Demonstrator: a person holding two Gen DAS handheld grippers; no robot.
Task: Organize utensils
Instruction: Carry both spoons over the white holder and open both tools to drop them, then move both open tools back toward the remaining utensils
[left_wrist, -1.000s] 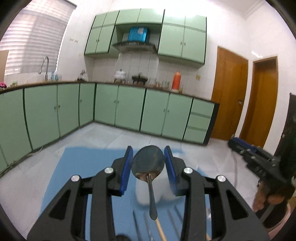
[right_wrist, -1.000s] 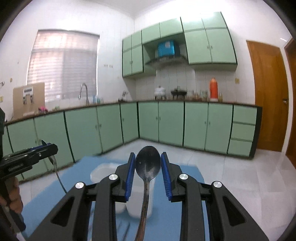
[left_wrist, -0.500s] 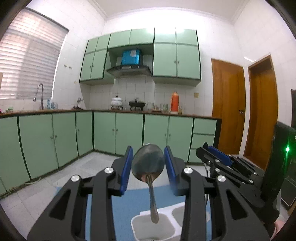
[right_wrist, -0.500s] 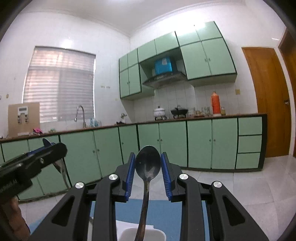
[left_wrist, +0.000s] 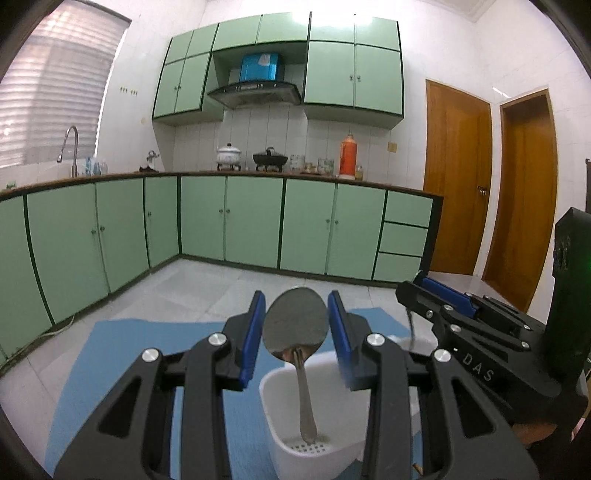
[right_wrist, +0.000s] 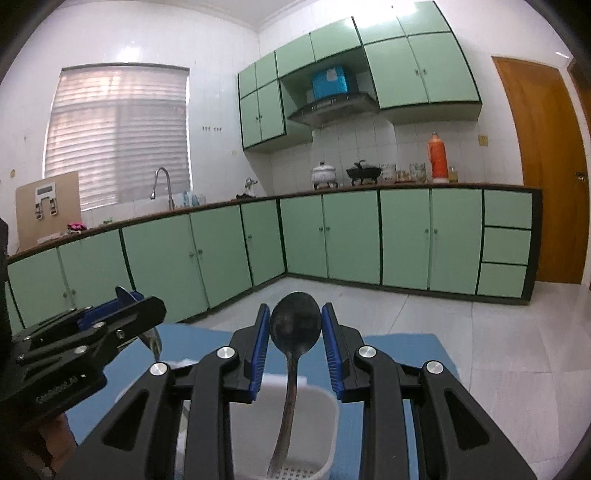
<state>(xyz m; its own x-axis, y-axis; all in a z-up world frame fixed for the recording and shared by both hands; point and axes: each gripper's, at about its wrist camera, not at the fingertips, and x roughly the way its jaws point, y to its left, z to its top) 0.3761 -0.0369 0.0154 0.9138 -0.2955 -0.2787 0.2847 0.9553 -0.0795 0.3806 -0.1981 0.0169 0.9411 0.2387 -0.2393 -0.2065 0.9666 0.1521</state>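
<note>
My left gripper (left_wrist: 296, 325) is shut on a silver spoon (left_wrist: 295, 325), bowl up between the blue pads. Its handle hangs down into a white utensil holder (left_wrist: 280, 435) and the tip reaches the perforated floor. My right gripper (right_wrist: 294, 326) is shut on a dark spoon (right_wrist: 294, 325) the same way, its handle dropping into a white holder compartment (right_wrist: 325, 424). In the left wrist view the right gripper (left_wrist: 415, 295) shows at the right edge; in the right wrist view the left gripper (right_wrist: 147, 306) shows at the left edge. The two grippers hang side by side over the holder.
The holder stands on a blue mat (left_wrist: 122, 354) over a pale tiled surface. Green cabinets (left_wrist: 251, 221) line the far walls beneath a counter with pots and a red flask (left_wrist: 347, 155). Brown doors (left_wrist: 458, 177) stand at the right. A hand (right_wrist: 55, 435) holds the left gripper.
Both grippers have moved across the mat to the white holder and come down. The spoon handles, which hung above the mat and holder, now reach into its compartments.
</note>
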